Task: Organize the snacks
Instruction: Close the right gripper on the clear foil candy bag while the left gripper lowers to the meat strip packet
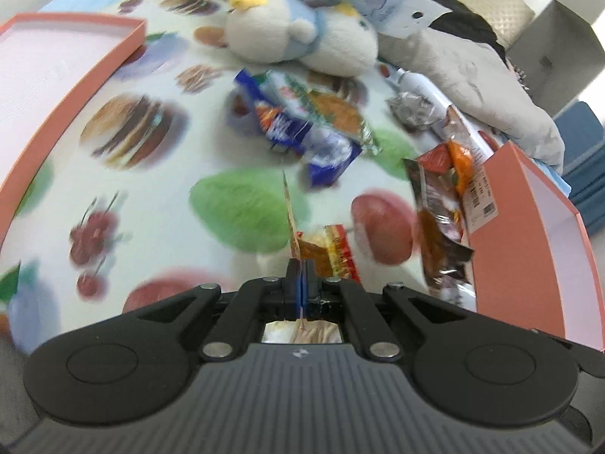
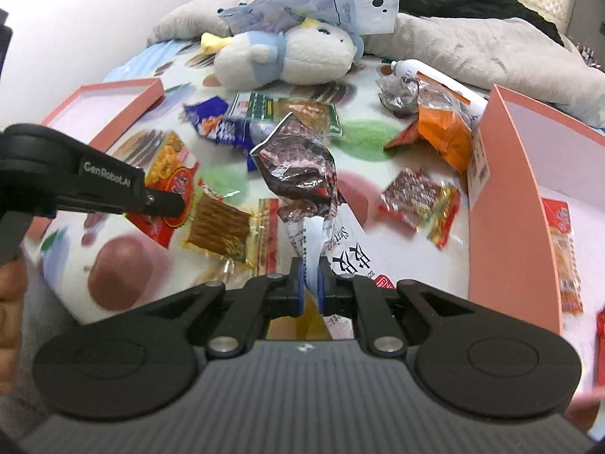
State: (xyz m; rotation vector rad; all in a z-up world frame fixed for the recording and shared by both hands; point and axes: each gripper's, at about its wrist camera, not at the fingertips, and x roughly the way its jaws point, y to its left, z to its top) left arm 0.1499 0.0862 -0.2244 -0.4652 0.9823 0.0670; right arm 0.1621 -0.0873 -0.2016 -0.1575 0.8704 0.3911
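My left gripper (image 1: 300, 278) is shut on a thin red and yellow snack packet (image 1: 290, 212), seen edge-on; the right wrist view shows that gripper (image 2: 166, 204) holding the packet (image 2: 170, 174) above the cloth. My right gripper (image 2: 311, 283) is shut on a crinkled dark brown snack bag (image 2: 302, 166), held up over the table. Loose snacks lie on the fruit-print cloth: a blue packet (image 2: 219, 125), a green packet (image 2: 287, 111), a brown stick packet (image 2: 223, 227), a red square packet (image 2: 419, 200) and an orange bag (image 2: 446, 132).
A pink box (image 2: 503, 174) stands at the right with red packets (image 2: 563, 249) inside. A pink lid (image 2: 113, 102) lies at the left. A white plush toy (image 2: 287, 56), a white tube (image 2: 438, 75) and grey bedding (image 2: 491, 45) lie at the back.
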